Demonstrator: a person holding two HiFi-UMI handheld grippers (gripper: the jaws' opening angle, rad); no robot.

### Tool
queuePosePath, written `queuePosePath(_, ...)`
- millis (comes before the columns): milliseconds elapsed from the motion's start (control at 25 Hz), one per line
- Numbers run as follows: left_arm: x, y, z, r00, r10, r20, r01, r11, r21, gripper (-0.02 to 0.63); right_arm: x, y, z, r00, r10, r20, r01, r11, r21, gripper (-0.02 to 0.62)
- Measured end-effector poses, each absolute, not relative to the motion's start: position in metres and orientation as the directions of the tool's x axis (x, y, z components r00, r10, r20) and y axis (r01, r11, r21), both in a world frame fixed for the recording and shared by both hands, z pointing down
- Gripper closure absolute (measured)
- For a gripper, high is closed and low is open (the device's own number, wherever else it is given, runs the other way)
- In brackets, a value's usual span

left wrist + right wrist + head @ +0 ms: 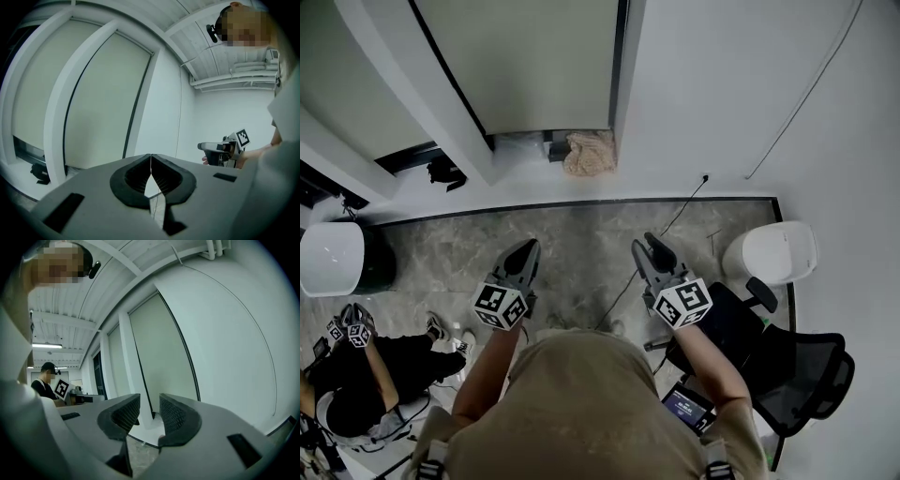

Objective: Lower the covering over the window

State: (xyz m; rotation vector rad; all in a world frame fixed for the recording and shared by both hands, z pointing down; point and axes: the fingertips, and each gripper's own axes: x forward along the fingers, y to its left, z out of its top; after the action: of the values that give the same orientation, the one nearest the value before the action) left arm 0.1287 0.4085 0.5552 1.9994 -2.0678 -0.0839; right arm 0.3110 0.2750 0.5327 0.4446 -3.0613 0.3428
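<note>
Window covering (pixel 534 66): a pale blind at 12 o'clock in the head view, hanging down almost to the sill (pixel 525 142).

Nearest the person, the left hand-held gripper (pixel 525 249) sits at 8 o'clock with its jaws pressed together. A hair-thin line shows at their seam, but I cannot tell whether it is a cord. The right hand-held gripper (pixel 651 240), at 4 o'clock, has its jaws standing apart with nothing between them. Both hover over the marble floor (pixel 581 234), well apart from the window.

Beyond them a beige cloth (pixel 589 153) lies on the sill at 12 o'clock, and a thin cord (pixel 806 94) runs down the wall at 2 o'clock.

Little travel seems left. If that cord works the blind, I would bring the open right gripper to it, clamp squarely, and draw straight down in an even pull, watching that the bottom edge meets the sill level and clears the cloth.
</note>
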Motion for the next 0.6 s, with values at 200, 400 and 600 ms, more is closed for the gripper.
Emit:
queuePosePath(200, 0.148, 0.406, 0.557, -0.016, -0.987, 0.159, -0.973, 0.052, 0.225, 0.588, 0.323, 0.271, 0.533, -0.959, -0.274, 0.074, -0.283, 0.941, -0.185, 0.457)
queuePosePath(400, 0.168, 0.400, 0.552, -0.025, -0.989, 0.144, -0.973, 0.057, 0.225, 0.588, 0.338, 0.264, 0.519, -0.963, -0.267, 0.024, -0.267, 0.948, -0.172, 0.457)
queuePosePath(600, 0.192, 0.384, 0.543, -0.020, -0.992, 0.124, -0.975, 0.047, 0.218, 0.588, 0.362, 0.250, 0.507, -0.964, -0.266, -0.007, -0.261, 0.950, -0.174, 0.459)
